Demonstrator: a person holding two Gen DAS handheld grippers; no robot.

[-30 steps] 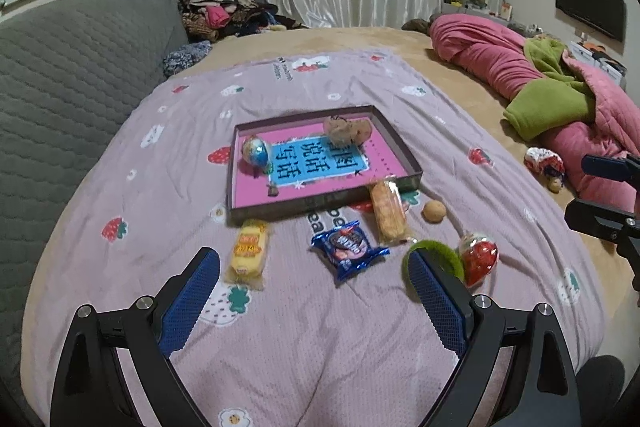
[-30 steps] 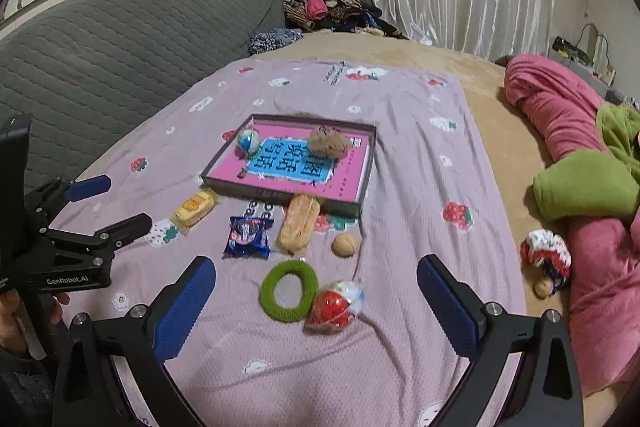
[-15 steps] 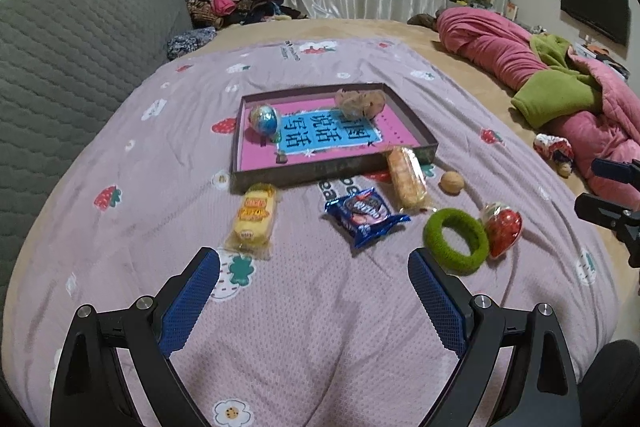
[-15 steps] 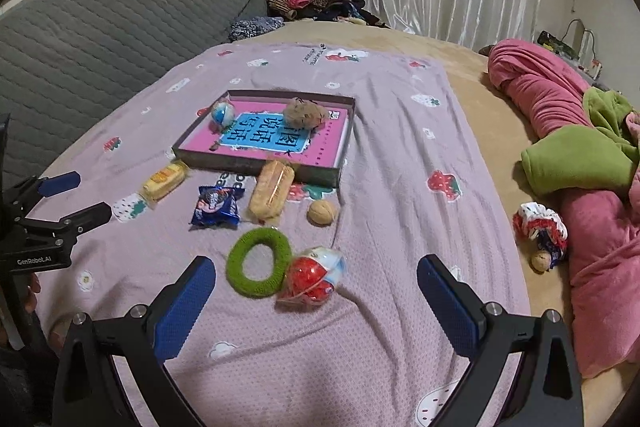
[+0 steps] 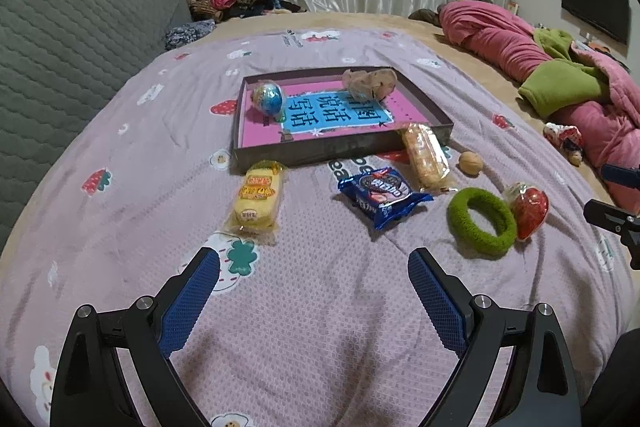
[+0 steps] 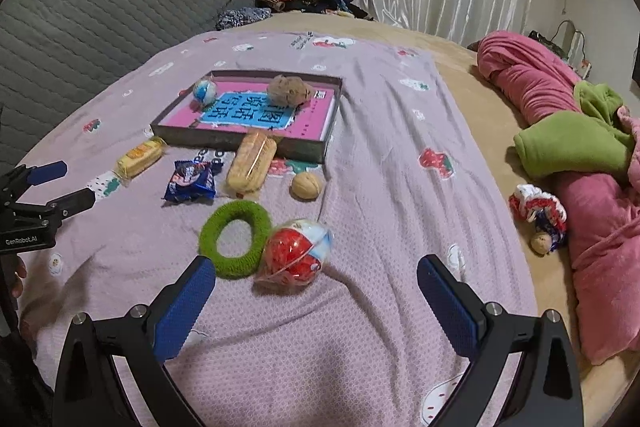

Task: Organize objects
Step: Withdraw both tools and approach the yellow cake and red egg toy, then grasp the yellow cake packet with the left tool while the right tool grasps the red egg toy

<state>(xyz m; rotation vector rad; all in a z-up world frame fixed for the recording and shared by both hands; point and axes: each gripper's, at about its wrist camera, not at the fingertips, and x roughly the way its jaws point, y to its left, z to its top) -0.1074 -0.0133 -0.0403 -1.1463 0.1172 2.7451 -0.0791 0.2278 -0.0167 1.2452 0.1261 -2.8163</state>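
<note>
1. Both grippers have sunk toward the bed over the last second; the loose items now look larger and nearer in both wrist views than they did a moment ago.
2. The left gripper is spread wide and empty, over bare blanket just short of the yellow cake pack and the blue cookie pack.
3. The right gripper is also spread and empty, with the red toy egg just ahead of its fingers and the green ring touching that egg on the left.
4. The tray lies farther off, holding a blue egg and a brown lump; a long snack pack leans on its near wall, and a walnut sits to the right.
5. Nothing on the blanket has shifted. The descent suggests each hand is lining up a first pick, so sorting into the tray is hardly begun.
</note>
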